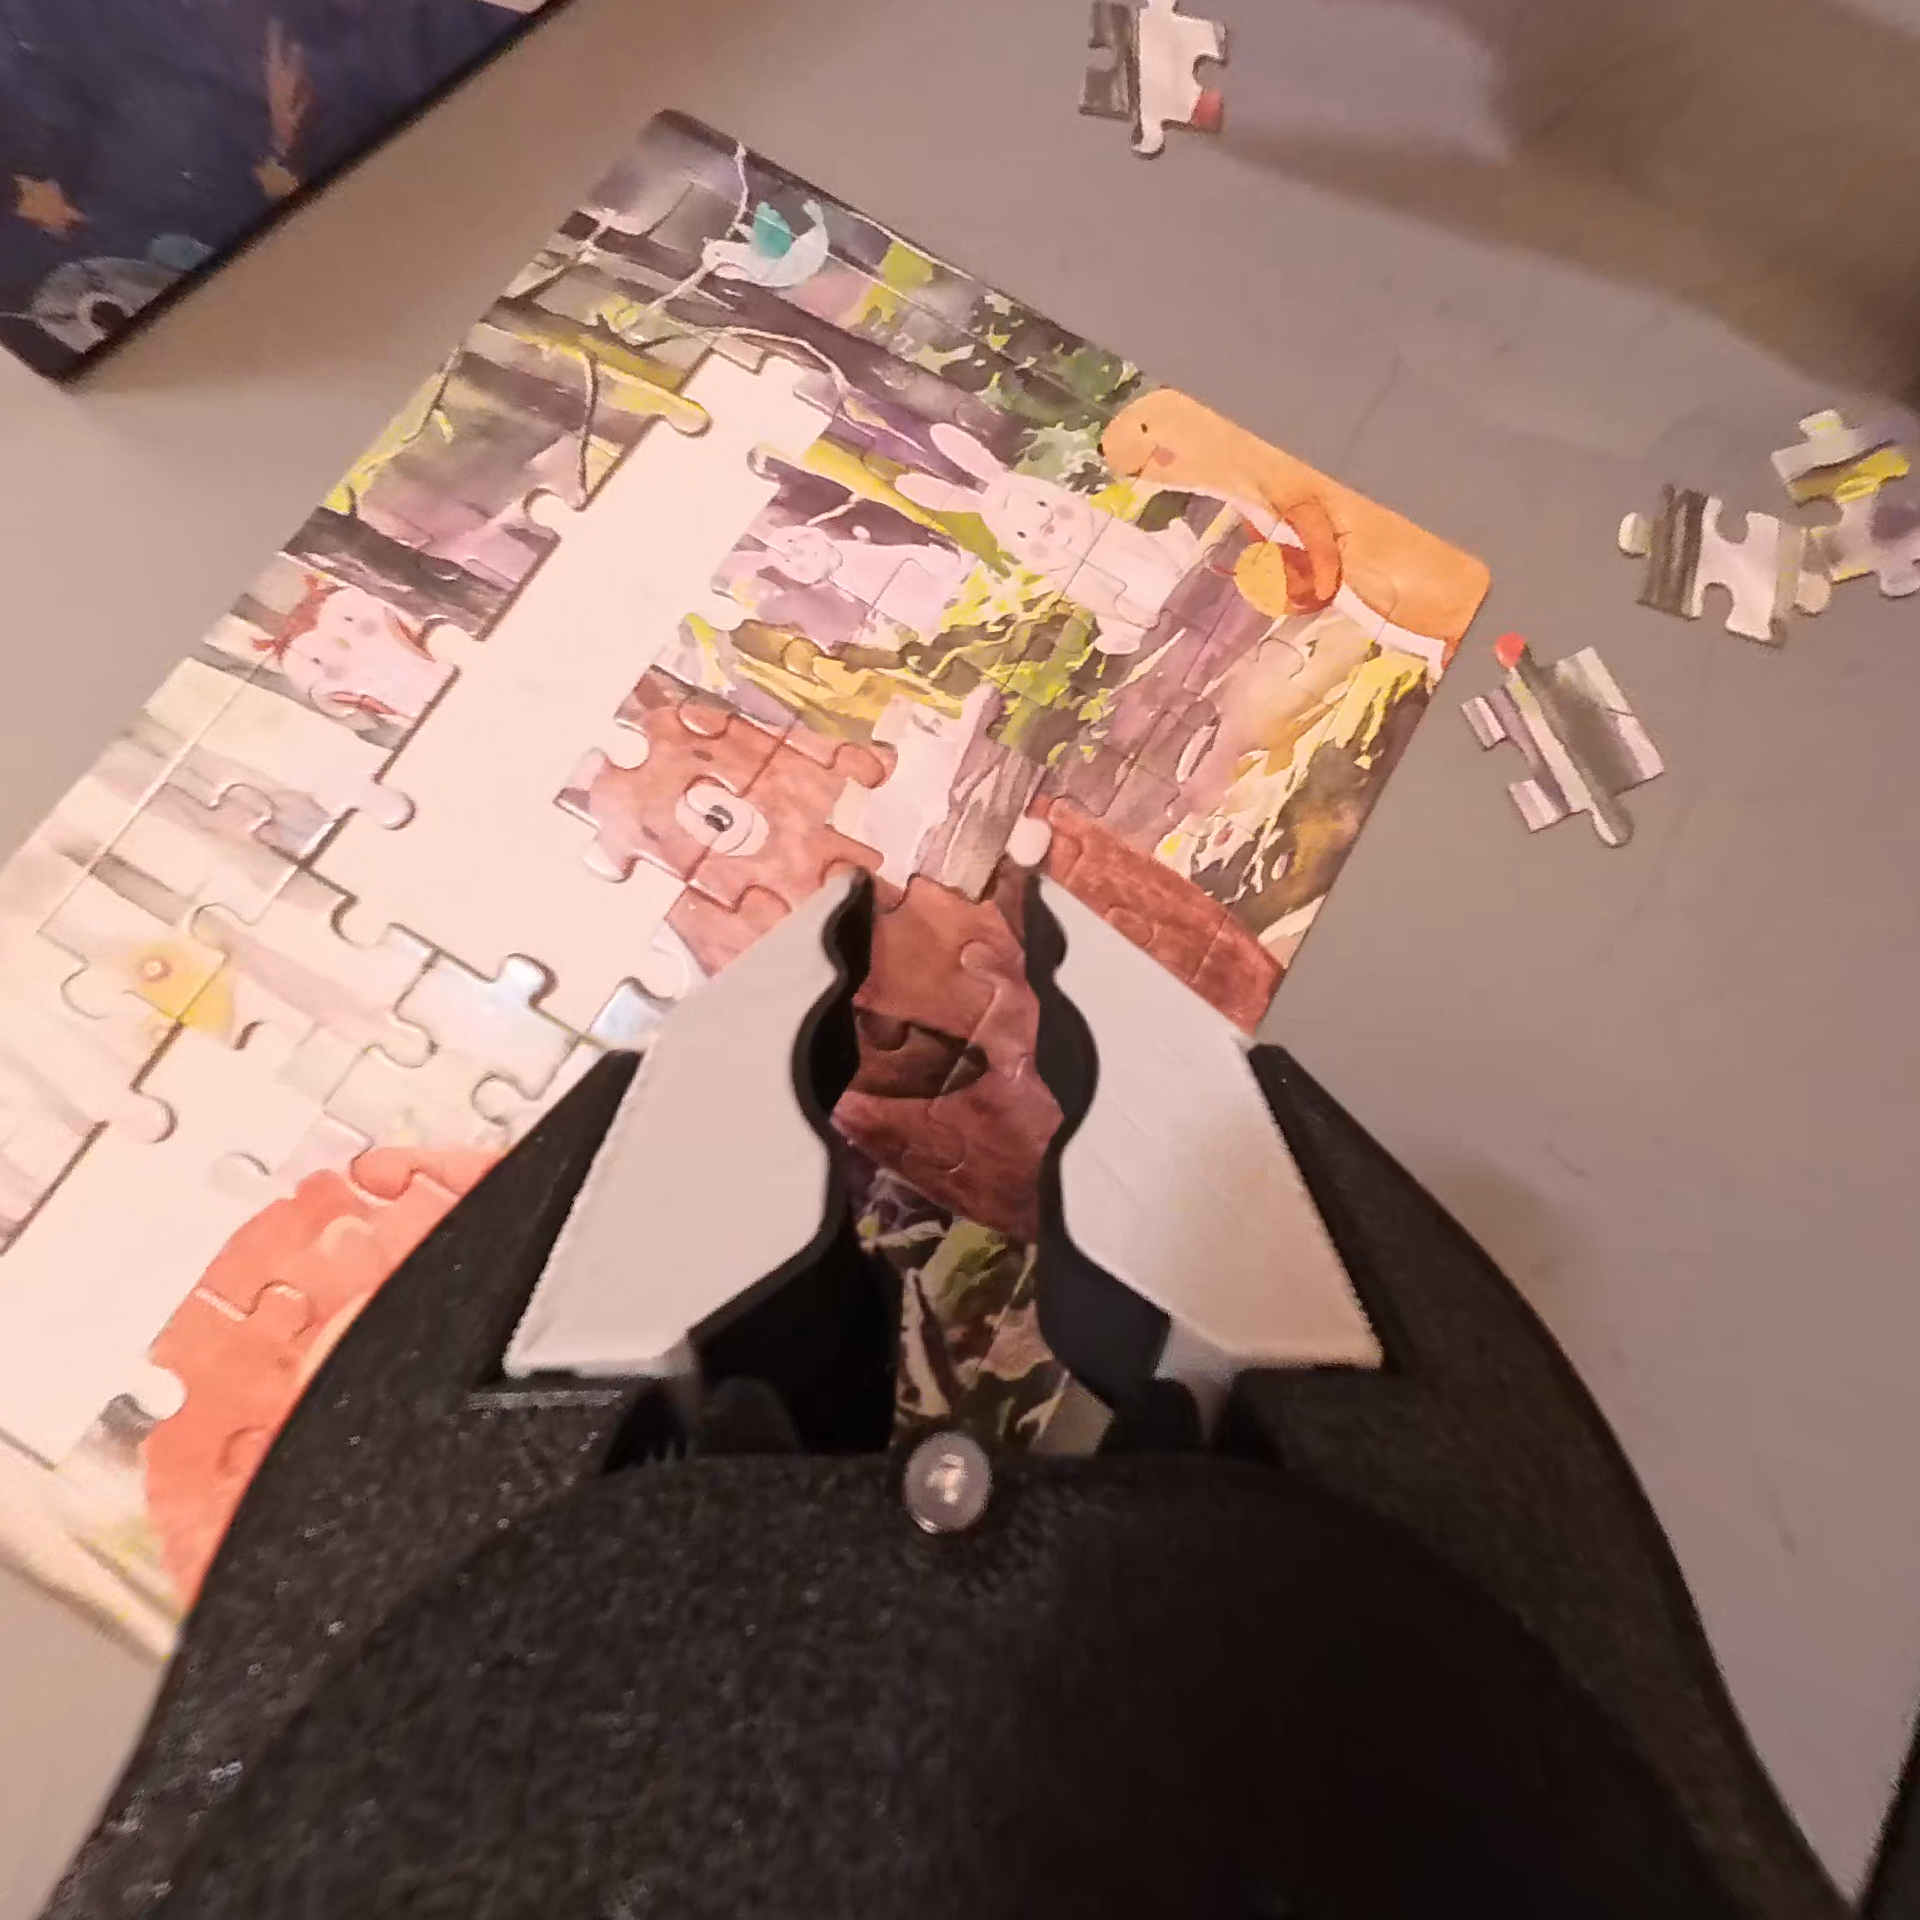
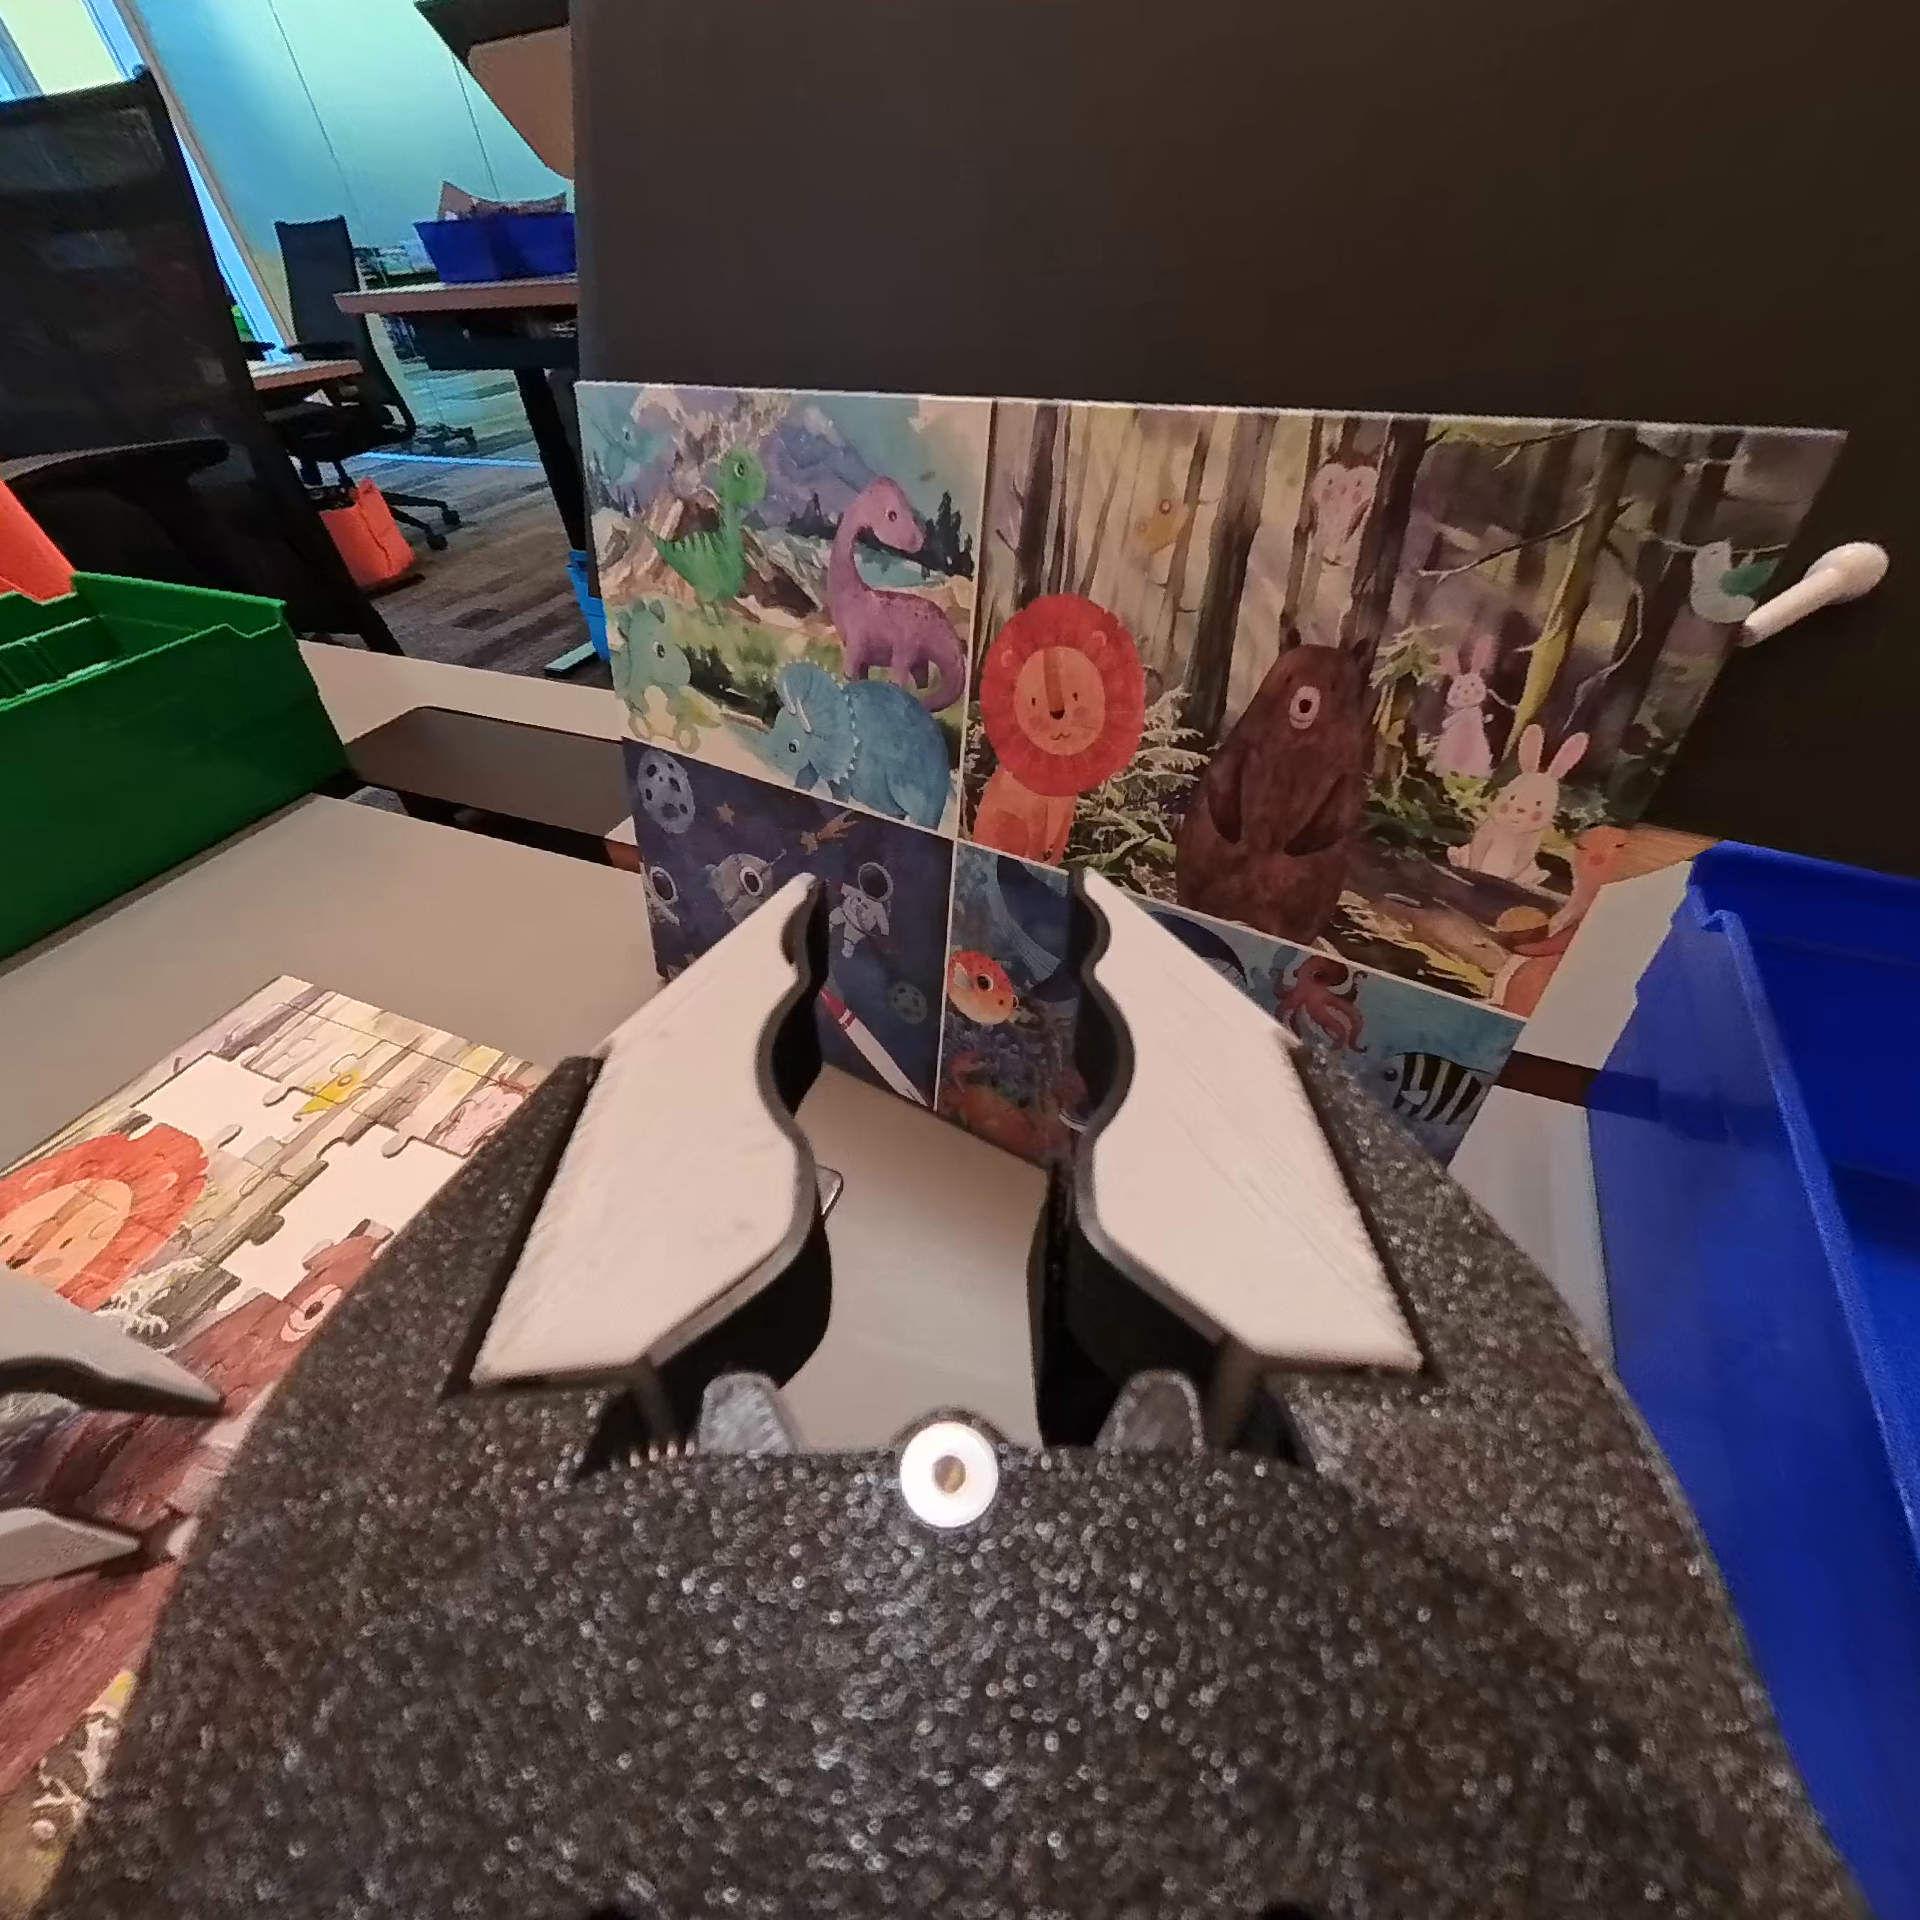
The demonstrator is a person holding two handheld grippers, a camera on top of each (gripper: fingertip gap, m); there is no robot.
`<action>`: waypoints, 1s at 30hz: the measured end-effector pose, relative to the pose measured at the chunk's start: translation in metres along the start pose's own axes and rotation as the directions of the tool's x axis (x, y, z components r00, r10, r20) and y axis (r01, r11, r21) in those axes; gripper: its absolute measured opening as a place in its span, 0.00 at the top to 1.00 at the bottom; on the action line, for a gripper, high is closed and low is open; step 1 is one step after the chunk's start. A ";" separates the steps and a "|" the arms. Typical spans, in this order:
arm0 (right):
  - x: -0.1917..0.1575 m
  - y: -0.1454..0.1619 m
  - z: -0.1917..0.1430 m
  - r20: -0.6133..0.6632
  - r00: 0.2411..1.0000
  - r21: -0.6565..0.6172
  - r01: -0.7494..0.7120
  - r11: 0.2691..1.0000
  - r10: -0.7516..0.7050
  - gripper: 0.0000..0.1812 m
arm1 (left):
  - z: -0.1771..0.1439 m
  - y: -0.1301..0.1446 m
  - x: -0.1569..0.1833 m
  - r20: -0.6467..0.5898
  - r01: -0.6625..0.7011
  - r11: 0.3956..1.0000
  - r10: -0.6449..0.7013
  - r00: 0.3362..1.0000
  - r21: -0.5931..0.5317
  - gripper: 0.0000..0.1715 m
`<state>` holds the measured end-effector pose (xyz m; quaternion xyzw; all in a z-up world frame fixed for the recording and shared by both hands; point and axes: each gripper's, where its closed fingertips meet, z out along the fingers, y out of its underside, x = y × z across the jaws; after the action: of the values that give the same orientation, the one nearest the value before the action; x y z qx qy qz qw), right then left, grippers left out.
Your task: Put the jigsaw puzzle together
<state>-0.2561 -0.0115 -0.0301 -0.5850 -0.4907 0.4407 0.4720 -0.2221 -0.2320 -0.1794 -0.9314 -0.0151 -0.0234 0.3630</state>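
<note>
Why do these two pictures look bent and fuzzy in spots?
Left wrist view: the wide lens bows the jigsaw puzzle, glare whitens its near left part, and the loose pieces are smeared. Right wrist view: the reference picture looks sharp, while the left gripper at the edge is soft; the blue bin stretches.

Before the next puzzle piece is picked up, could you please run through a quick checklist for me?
1. Left gripper empty, jaws apart: ok.
2. Right gripper empty, jaws apart: ok.
3. Loose pieces lying on the table beside the puzzle: ok.
4. Puzzle complete: not ok, a white gap runs through it.
5. Reference picture visible: ok.
6. Which loose piece fits the gap: cannot tell.
</note>
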 end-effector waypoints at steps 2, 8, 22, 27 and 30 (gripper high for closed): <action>-0.001 0.000 0.000 0.003 1.000 -0.001 0.001 1.000 -0.001 0.75 | 0.001 -0.001 0.006 -0.041 0.020 1.000 -0.019 0.999 0.009 0.84; -0.003 0.002 0.002 0.009 1.000 -0.008 0.006 1.000 -0.006 0.75 | -0.001 0.003 0.028 -0.097 0.044 0.999 -0.044 0.994 -0.003 0.90; -0.008 0.008 0.005 0.023 0.999 -0.035 0.023 0.999 -0.022 0.75 | 0.012 -0.008 0.016 0.175 0.170 0.985 -0.173 0.969 0.031 0.75; -0.007 0.009 0.006 0.024 0.999 -0.040 0.022 0.999 -0.021 0.75 | 0.012 -0.008 0.017 0.212 0.179 0.983 -0.181 0.960 0.028 0.80; -0.008 0.011 0.006 0.027 0.999 -0.046 0.025 0.999 -0.024 0.75 | 0.012 -0.008 0.020 0.231 0.180 0.983 -0.179 0.956 0.019 0.81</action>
<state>-0.2618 -0.0199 -0.0411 -0.5838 -0.5142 0.4312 0.4570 -0.2026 -0.2177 -0.1813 -0.9228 -0.1419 0.0527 0.3542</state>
